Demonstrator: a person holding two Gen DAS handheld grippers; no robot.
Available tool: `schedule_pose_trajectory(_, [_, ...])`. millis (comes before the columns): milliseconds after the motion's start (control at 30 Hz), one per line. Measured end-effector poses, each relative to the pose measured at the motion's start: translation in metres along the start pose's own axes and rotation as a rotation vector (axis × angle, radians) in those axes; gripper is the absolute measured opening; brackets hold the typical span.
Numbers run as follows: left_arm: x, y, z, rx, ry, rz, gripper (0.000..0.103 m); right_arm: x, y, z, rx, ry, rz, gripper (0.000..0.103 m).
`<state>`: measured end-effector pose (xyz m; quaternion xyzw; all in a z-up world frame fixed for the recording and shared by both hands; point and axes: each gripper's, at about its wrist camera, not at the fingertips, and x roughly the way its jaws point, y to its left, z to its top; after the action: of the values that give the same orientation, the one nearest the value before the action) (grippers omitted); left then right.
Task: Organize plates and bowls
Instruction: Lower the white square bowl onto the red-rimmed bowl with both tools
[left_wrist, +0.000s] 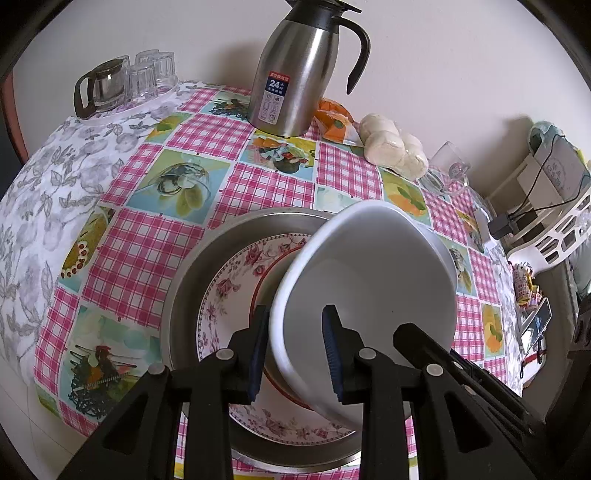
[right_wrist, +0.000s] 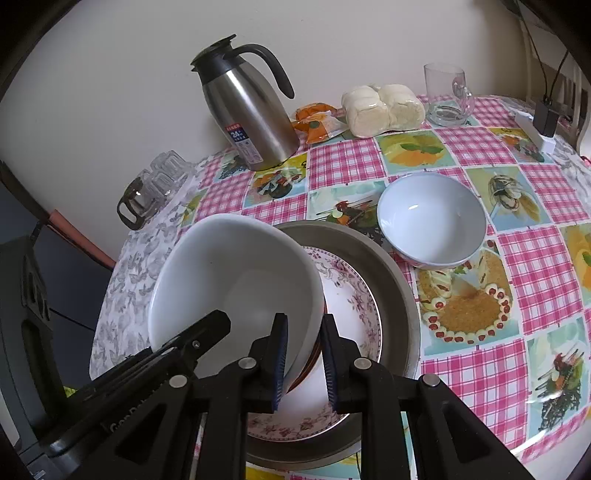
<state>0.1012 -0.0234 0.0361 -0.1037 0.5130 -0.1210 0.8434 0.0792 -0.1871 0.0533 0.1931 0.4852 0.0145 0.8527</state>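
Note:
A large white bowl (left_wrist: 373, 280) hangs tilted over a floral plate (left_wrist: 229, 291) that lies in a round metal tray (left_wrist: 192, 280). My left gripper (left_wrist: 295, 350) straddles the bowl's rim, one blue pad inside and one outside, with a gap showing. My right gripper (right_wrist: 303, 362) straddles the opposite rim of the same bowl (right_wrist: 229, 280), its pads close on it. The floral plate (right_wrist: 354, 306) and metal tray (right_wrist: 391, 280) show beneath it. A smaller white bowl (right_wrist: 432, 218) stands on the tablecloth to the right of the tray.
A steel thermos jug (right_wrist: 247, 110) stands at the back by the wall, with an orange packet (right_wrist: 317, 123), wrapped buns (right_wrist: 384, 105) and a glass mug (right_wrist: 447, 96) beside it. A glass pot and tumblers (left_wrist: 122, 81) sit at the far left. A white basket (left_wrist: 557, 229) is at the right.

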Motion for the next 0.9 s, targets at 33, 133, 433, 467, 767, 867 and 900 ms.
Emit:
schedule_pose_trajectory(33, [0.0, 0.001, 0.001, -0.001, 0.0, -0.002, 0.03, 0.0, 0.0, 0.0, 0.001, 0.0, 0.0, 0.021])
schedule_pose_trajectory(133, [0.0, 0.002, 0.001, -0.006, 0.001, -0.007, 0.031, 0.0, -0.001, 0.0, 0.003, 0.002, 0.001, 0.021])
schedule_pose_trajectory(433, [-0.003, 0.004, 0.003, -0.024, -0.002, -0.025, 0.033, -0.004, -0.003, 0.002, 0.018, -0.006, 0.011, 0.029])
schedule_pose_trajectory(467, [-0.003, 0.004, 0.003, -0.025, -0.001, -0.026, 0.033, -0.005, -0.003, 0.002, 0.018, -0.01, 0.012, 0.029])
schedule_pose_trajectory(767, [-0.011, 0.006, 0.004, -0.035, -0.013, -0.052, 0.044, -0.016, -0.002, 0.005, 0.017, -0.041, 0.015, 0.036])
schedule_pose_trajectory(867, [-0.018, 0.006, 0.005, -0.032, -0.039, -0.016, 0.056, -0.019, -0.006, 0.006, 0.026, -0.049, 0.003, 0.048])
schedule_pose_trajectory(900, [-0.019, 0.007, 0.006, -0.035, -0.044, -0.019, 0.056, -0.019, -0.007, 0.007, 0.031, -0.051, 0.0, 0.053])
